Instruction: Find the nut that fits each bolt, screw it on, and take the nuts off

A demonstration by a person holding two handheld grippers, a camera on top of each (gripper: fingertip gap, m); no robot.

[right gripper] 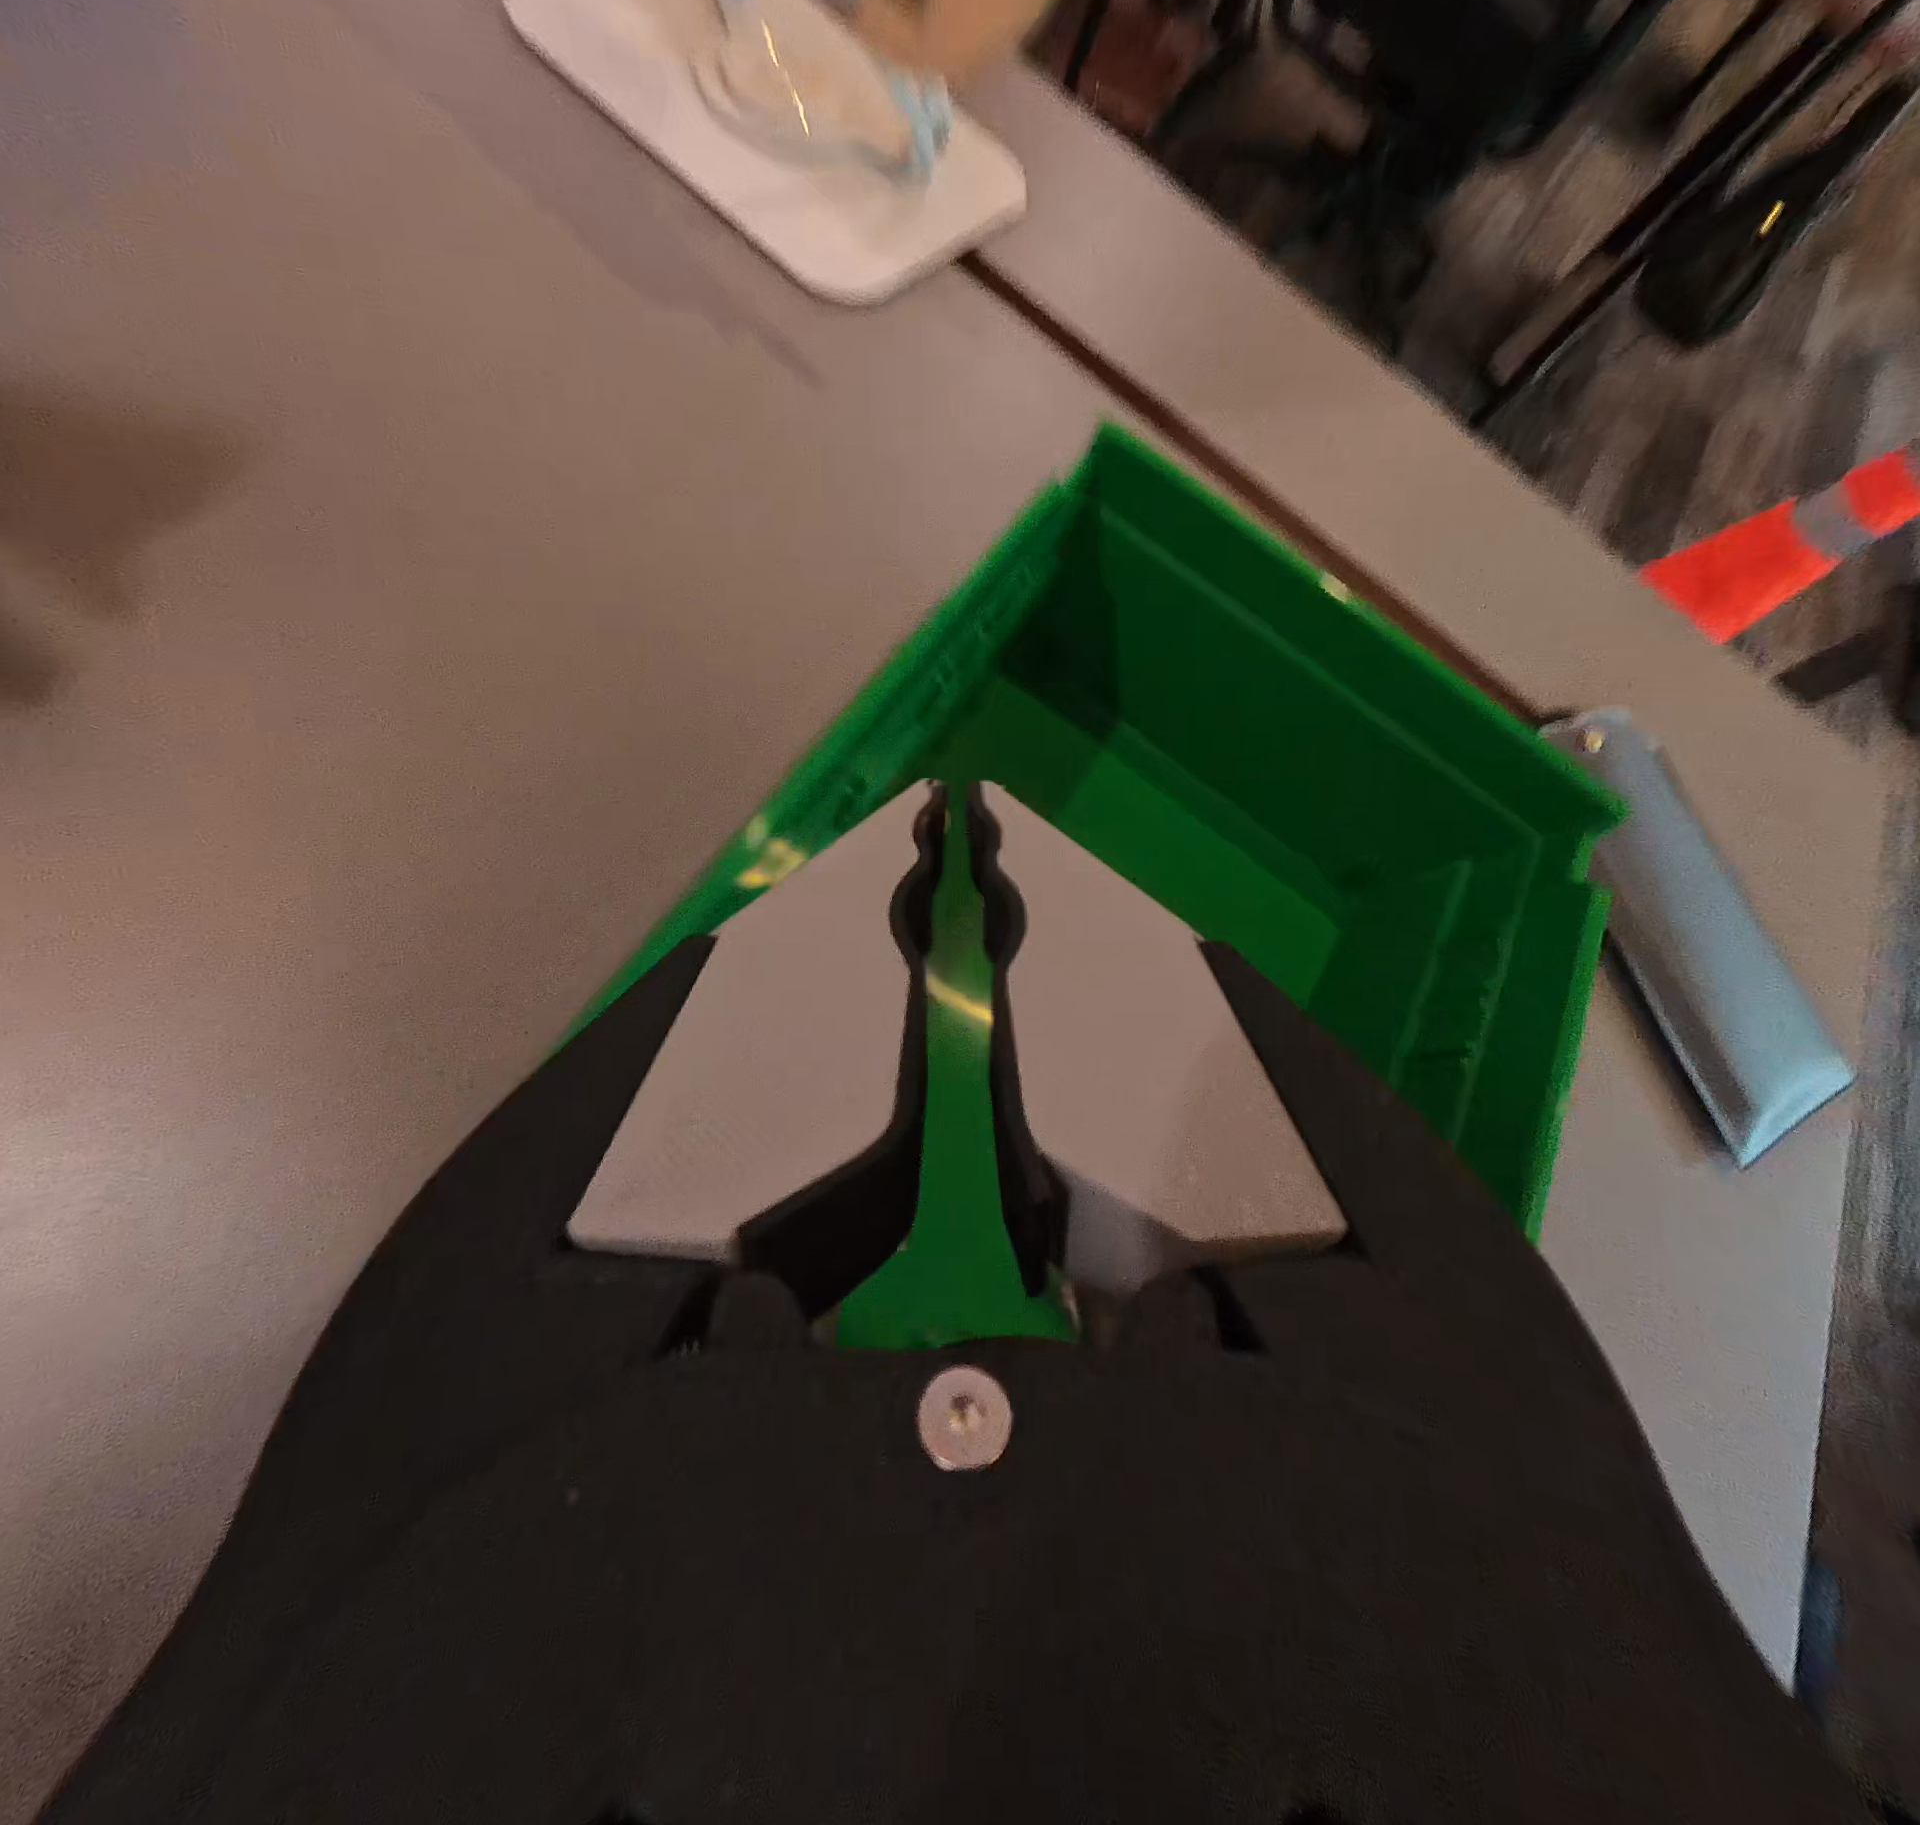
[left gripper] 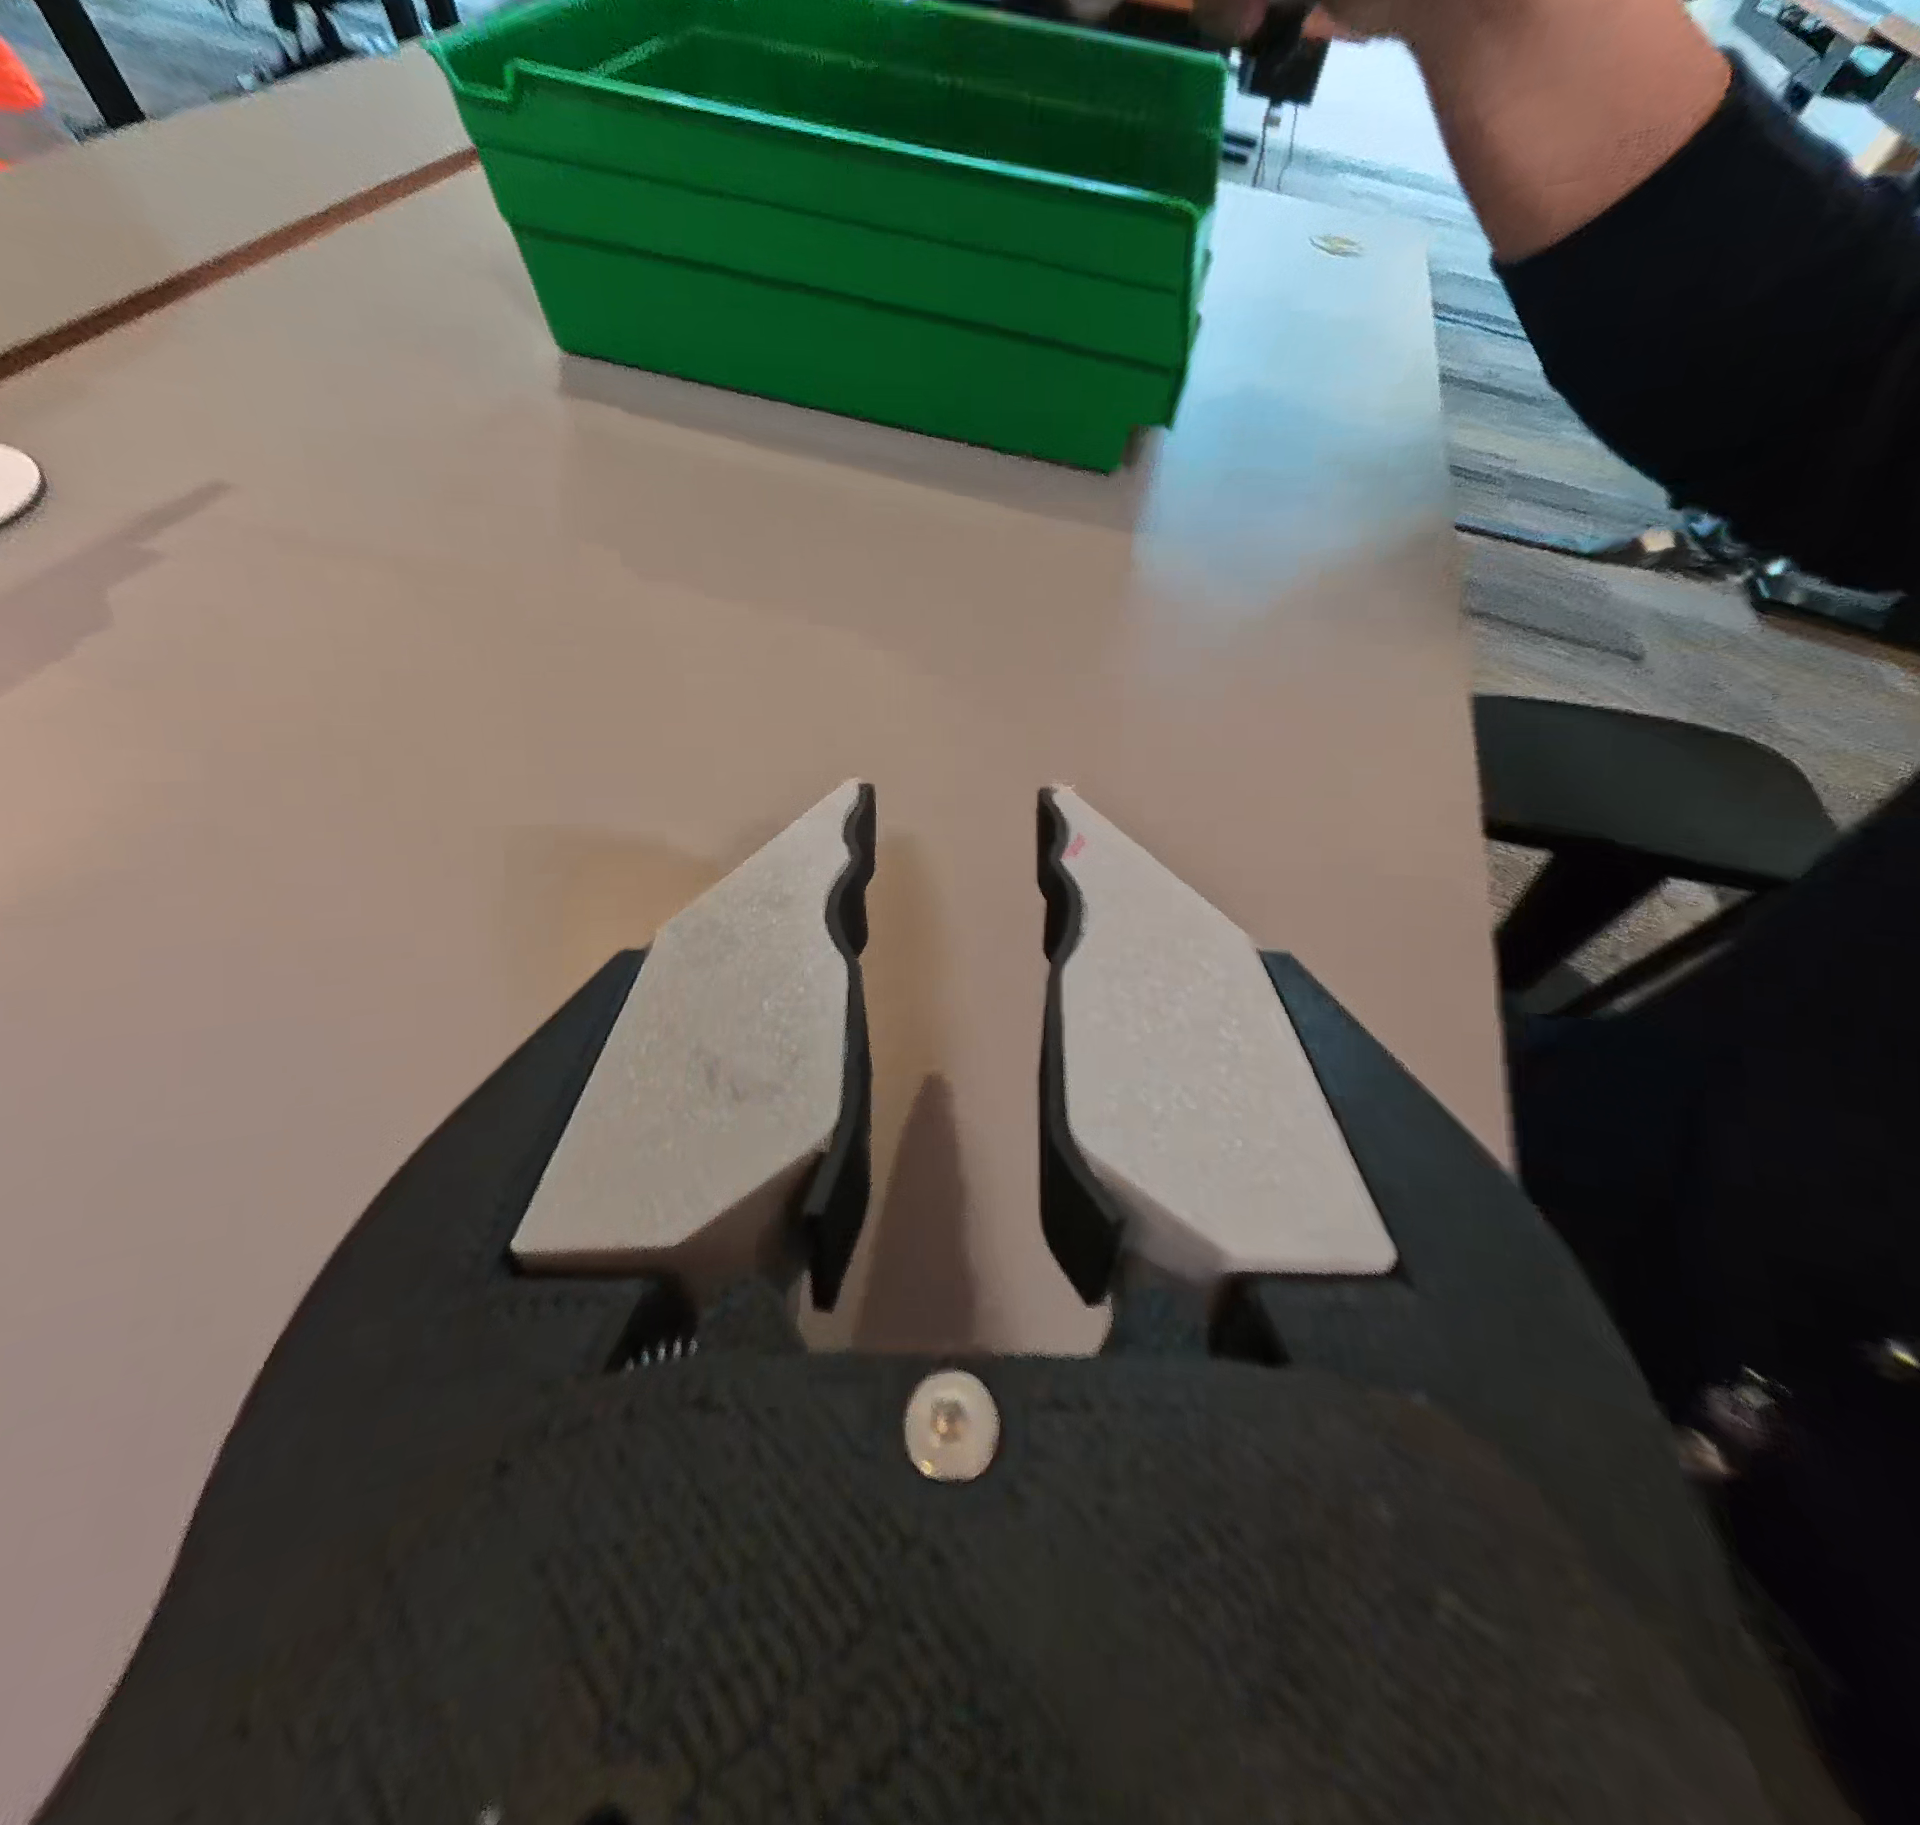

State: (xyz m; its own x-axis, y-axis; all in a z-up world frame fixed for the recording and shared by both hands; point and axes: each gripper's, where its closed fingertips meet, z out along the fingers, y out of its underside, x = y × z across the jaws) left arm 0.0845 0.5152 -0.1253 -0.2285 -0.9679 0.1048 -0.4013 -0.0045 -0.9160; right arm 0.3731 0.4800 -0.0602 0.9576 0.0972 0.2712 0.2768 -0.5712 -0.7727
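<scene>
We are seeing the left wrist view lit evenly and brightly, daylight coming in from windows at the far end and washing a pale bluish glare across the table by its right edge, while the green bin is casting a soft shadow toward us. We are finding the right wrist view dimmer and heavily motion-blurred, its upper right background smearing into streaks and a small glint showing on the bin's floor. In both, the wide lens is bending straight edges near the borders.
</scene>
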